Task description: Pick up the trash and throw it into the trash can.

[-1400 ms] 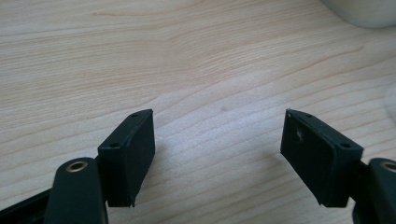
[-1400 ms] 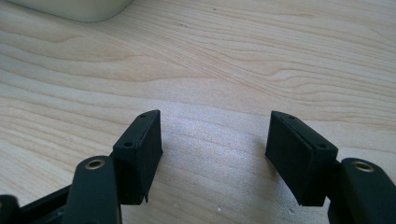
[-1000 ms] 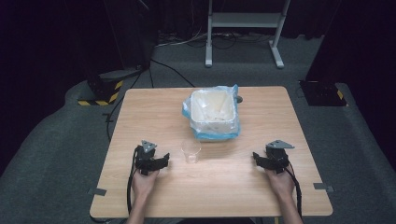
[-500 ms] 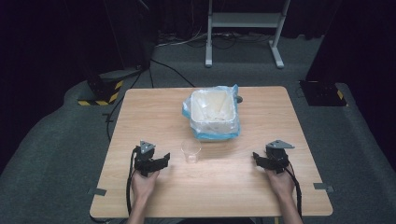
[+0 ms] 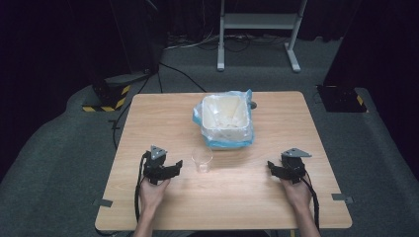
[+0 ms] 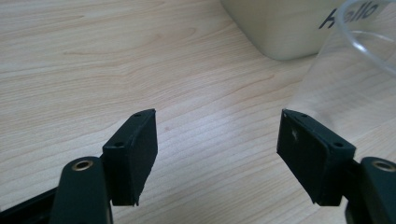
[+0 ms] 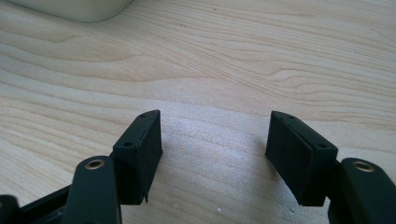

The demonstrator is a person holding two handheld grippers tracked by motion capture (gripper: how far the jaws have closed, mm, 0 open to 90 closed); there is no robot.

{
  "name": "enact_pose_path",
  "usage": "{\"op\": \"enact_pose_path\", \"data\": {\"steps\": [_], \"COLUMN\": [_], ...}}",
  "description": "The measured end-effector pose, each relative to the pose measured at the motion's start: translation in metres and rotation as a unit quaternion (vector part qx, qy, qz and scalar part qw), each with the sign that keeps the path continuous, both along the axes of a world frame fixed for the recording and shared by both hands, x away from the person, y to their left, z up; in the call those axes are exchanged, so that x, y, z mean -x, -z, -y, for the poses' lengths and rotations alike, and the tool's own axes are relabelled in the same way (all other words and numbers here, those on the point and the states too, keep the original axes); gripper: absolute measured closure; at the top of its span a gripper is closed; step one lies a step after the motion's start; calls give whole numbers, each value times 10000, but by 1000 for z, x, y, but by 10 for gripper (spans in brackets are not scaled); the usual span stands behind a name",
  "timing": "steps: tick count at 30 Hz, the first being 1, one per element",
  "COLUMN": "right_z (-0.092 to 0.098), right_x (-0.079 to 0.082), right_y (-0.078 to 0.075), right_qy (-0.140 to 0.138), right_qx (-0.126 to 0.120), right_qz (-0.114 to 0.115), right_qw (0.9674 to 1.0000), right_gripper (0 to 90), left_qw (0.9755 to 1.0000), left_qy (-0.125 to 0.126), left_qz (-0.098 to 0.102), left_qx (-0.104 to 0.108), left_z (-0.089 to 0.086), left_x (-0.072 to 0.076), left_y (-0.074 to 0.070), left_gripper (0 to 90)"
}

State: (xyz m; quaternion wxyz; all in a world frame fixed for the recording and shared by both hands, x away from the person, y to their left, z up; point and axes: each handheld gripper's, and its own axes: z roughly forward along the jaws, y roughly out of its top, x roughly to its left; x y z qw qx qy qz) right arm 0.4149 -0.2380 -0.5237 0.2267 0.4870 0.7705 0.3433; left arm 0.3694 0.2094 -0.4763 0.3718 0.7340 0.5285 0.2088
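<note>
Near the middle of the tabletop [image 5: 148, 123], toward its near edge, stands a clear plastic cup [image 5: 201, 160], just in front of the lined white bin [image 5: 225, 118]. The left tongs [image 5: 174, 166] gape beside the cup, jaws wide and empty; the right tongs [image 5: 271, 167], likewise spread, rest well apart near the right edge.

Clear cup [image 5: 201, 160] upright, mid-table

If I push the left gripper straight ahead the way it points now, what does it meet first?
Probably the clear plastic cup: it stands just ahead of the open left gripper, off its right jaw. It may only clip the cup's side; beyond stands the white bin.
</note>
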Motion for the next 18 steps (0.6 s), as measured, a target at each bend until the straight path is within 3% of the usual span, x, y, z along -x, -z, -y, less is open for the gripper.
{"op": "enact_pose_path", "data": {"steps": [11, 18], "right_z": [0, 0], "right_x": [0, 0], "right_y": [0, 0], "right_qy": [-5, -1], "right_qx": [2, 1], "right_qz": [2, 0], "right_qw": [10000, 10000], "right_gripper": [356, 356], "left_qw": [9994, 9989], "left_qy": [186, 350], "left_qz": [228, 223], "left_qx": [160, 219], "left_z": [5, 9], "left_x": [-2, -7], "left_y": [-20, -28], "left_gripper": [321, 338]}}
